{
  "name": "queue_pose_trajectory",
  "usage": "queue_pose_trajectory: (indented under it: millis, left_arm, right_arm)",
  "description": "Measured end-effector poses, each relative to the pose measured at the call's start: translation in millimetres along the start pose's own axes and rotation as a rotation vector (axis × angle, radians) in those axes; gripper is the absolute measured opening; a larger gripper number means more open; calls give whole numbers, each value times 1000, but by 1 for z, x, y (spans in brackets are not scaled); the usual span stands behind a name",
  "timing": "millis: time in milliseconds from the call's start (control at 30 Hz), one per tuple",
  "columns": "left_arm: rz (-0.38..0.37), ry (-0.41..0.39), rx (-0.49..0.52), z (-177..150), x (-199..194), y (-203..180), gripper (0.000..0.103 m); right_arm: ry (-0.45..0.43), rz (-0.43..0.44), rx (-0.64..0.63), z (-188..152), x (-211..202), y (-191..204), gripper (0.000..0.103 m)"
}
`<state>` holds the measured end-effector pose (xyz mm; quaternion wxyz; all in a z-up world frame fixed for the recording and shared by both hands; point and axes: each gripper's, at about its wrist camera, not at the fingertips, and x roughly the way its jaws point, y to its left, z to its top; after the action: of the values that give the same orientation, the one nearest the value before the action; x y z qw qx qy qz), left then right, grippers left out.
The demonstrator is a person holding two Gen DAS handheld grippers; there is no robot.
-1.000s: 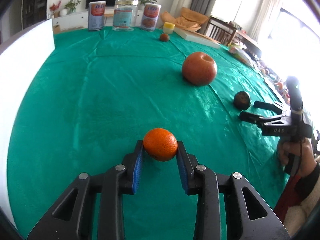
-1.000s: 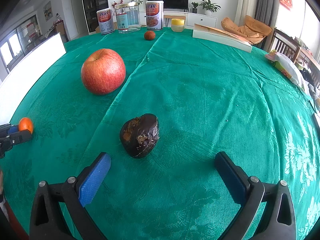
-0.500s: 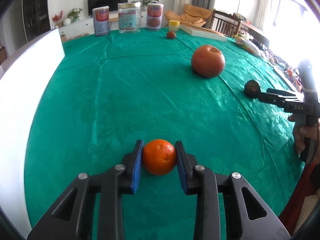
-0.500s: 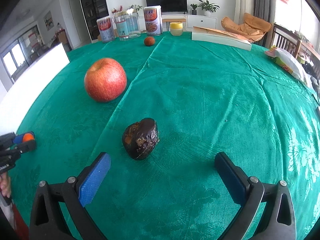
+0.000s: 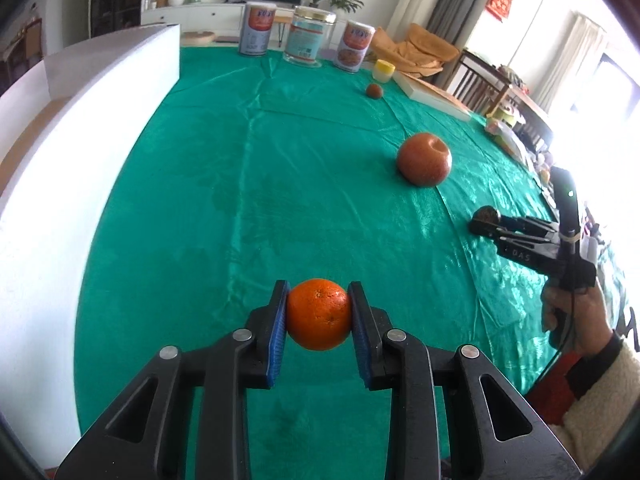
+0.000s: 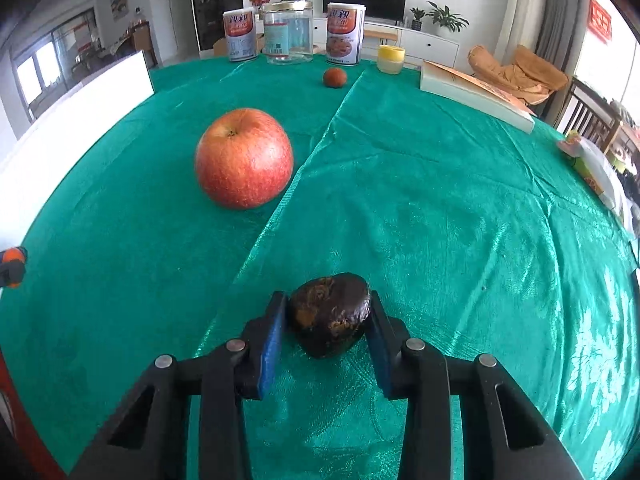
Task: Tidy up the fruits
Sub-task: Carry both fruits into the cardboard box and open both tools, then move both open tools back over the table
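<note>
1 orange [image 5: 319, 314], 1 apple [image 6: 244, 158], 2 dark fruits [image 6: 329, 315], 2 cans [image 6: 345, 35], 1 jar [image 6: 289, 33].

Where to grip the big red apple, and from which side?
Grip the apple across its widest middle, coming from above. It sits upright, stem dimple up, alone on the green cloth, so both round flanks are free. It looks wide: open the jaws fully.
</note>
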<state>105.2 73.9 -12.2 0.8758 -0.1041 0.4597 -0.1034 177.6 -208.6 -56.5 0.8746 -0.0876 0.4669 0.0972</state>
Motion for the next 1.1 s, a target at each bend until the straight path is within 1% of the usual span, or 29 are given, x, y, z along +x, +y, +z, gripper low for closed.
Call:
queue_pose_trajectory:
  millis: [67,100,133,200,267,333,433,500,600,700,767,800,833,867,933,967,1000,1033,1067,1100]
  left_arm:
    - [-27,-14,-39,3,-27,11,29]
    - [-41,-31,-57,6,-43,19,29]
    - [-46,-57,-74,9,-60,28,29]
    - [-19,-118,-105,17,-93,49,29]
    - [37,-167,-151,26,-117,77,29]
    - [119,-192,-213,32,-129,112,29]
    - [235,-163,-315,34,-127,166,29]
    - [311,-124,-356,32,-119,194,29]
    - [356,-66,-403,24,-105,218,30]
    - [383,-38,-418,16,-98,228,31]
    - [393,-45,-423,15,-96,228,40]
    - [397,-54,-425,14,-97,227,50]
    - [405,-67,-425,15,-99,225,56]
    - [412,-84,-422,15,-103,221,58]
    - [419,-125,-403,18,-112,210,64]
    - [422,-148,-387,20,-117,202,67]
    - [422,-174,-366,23,-122,191,73]
    - [419,-200,-341,26,-126,179,79]
    - [411,-224,-313,28,-128,164,81]
    - [395,-246,-281,31,-129,147,84]
  right_arm:
    - [9,29,8,2,-14,6,38]
    - [3,62,15,6,-25,12,38]
    - [-7,111,20,13,-36,21,38]
    - [-32,228,12,32,-61,50,38]
    - [-45,353,-24,57,-80,93,38]
    - [-49,477,-76,81,-94,146,38]
    - [-35,639,-152,114,-103,229,38]
    - [-11,697,-198,131,-101,282,38]
    - [40,709,-242,145,-85,347,38]
    - [81,667,-264,148,-65,387,39]
    - [82,650,-258,150,-56,396,42]
    - [75,652,-243,150,-56,395,52]
    - [57,656,-222,152,-58,390,58]
    - [31,665,-205,152,-64,381,60]
    - [-29,662,-197,152,-77,359,71]
    - [-66,640,-202,149,-85,345,74]
    - [-104,609,-209,151,-88,330,80]
    - [-143,571,-215,144,-94,310,84]
    - [-179,528,-220,133,-99,289,86]
    - [-206,483,-222,123,-101,268,91]
